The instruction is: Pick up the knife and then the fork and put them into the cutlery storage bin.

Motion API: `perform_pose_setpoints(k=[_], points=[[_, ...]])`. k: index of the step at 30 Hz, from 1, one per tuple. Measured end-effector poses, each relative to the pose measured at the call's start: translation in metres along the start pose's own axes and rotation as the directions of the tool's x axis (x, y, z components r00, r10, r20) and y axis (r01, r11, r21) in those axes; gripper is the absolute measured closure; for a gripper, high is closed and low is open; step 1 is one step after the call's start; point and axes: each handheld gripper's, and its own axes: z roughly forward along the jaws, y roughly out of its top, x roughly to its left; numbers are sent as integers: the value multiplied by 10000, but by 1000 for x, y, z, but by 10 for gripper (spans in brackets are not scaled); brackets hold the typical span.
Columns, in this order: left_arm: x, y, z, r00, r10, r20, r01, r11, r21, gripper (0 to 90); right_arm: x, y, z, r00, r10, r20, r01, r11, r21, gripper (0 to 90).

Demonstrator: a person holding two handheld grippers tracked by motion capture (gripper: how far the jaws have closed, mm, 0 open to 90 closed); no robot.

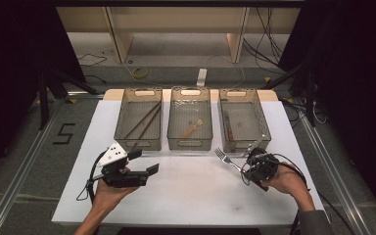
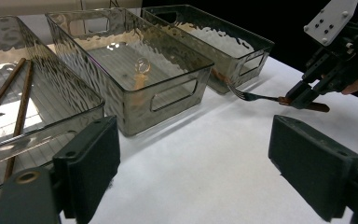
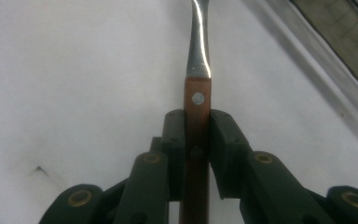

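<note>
**Fork held by its wooden handle**

Your right gripper (image 3: 196,140) was closed on the fork (image 1: 226,159) handle, tines toward the right bin (image 1: 262,117), probably for sorting. Your left gripper (image 2: 193,163) waited open and empty, above the table (image 1: 186,196).

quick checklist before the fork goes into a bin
1. Grip on the fork: ok, the right gripper has its jaws clamped on the wooden handle.
2. Fork off the table: cannot tell.
3. Nearest bin, the right bin: ok, it sits just beyond the tines and already holds a wooden-handled utensil.
4. Left gripper: ok, open, holding nothing, well away from the fork.
5. Other bins: ok, chopsticks in the left one, spoon in the middle one.
</note>
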Motion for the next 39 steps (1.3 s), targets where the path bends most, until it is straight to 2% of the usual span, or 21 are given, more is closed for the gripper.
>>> perform_pose_setpoints(k=[11,19,30,39], points=[[0,0,0,10000,23,-12,-23,10000,-27,157,3,8,-15,9995,-122,-280,93,9948,-1010,774],[0,0,0,10000,15,-32,-15,10000,-25,157,-3,15,-32,9998,158,-144,-181,9838,-1782,774],[1,0,-1,10000,-5,-50,5,10000,-72,157,-16,38,-43,9993,384,1,-373,9704,-2388,774],[1,0,0,10000,3,-51,-3,10000,-45,157,-26,57,-51,9987,477,159,-420,9648,-2597,774]])
